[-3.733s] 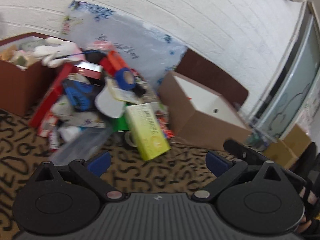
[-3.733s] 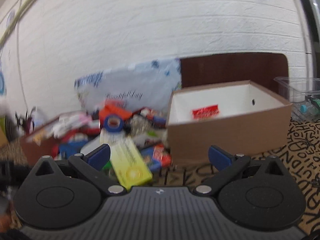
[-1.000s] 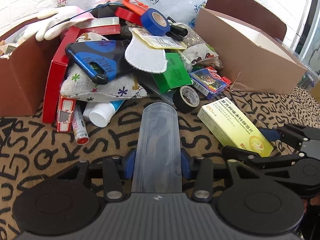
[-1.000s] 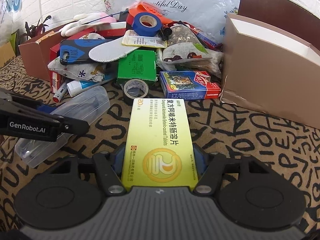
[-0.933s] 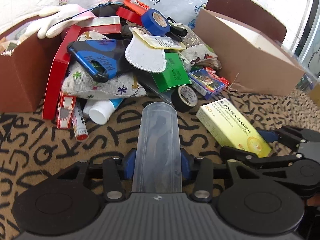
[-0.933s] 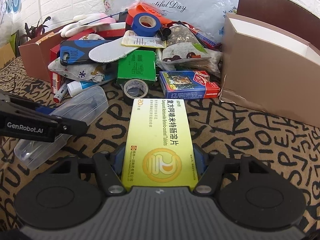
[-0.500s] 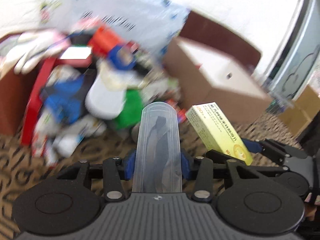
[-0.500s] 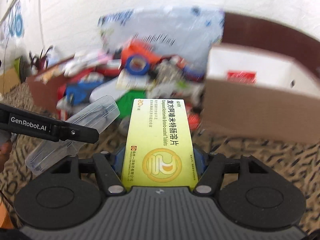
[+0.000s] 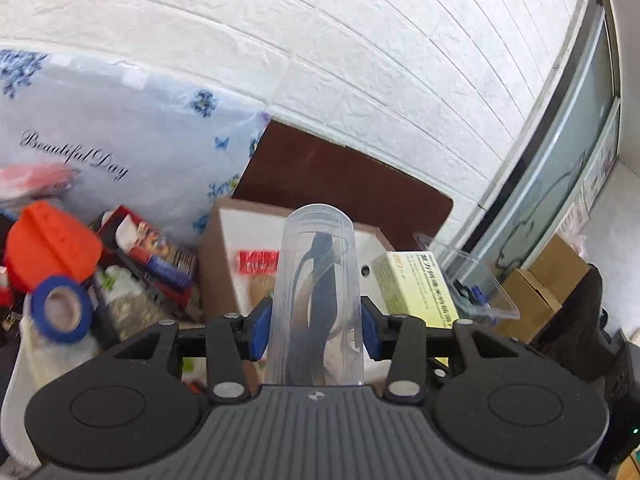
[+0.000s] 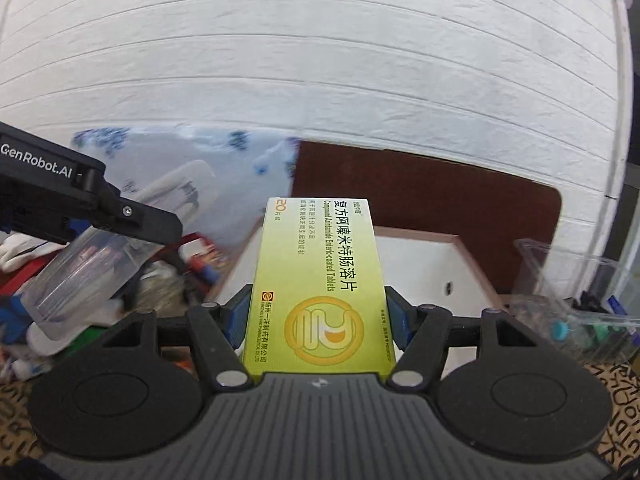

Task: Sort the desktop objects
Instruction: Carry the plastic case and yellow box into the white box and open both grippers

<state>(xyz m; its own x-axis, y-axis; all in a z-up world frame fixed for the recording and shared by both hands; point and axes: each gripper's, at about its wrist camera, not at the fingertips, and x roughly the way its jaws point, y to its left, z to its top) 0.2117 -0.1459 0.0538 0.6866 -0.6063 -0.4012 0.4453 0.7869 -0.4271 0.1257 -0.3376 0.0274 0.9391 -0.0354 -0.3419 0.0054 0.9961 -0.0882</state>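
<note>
Between the left gripper's (image 9: 316, 330) clamped blue pads, a clear case (image 9: 318, 292) hides its blurry dark contents, while the right gripper (image 10: 318, 320) pinches a yellow medicine box (image 10: 320, 280), blocking the brown box (image 10: 460, 264) behind.

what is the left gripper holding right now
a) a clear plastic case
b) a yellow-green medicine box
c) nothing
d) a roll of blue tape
a: in the left wrist view the left gripper has its blue pads pressed on both sides of a clear plastic case with something dark inside; the medicine box is in the right gripper.
</note>
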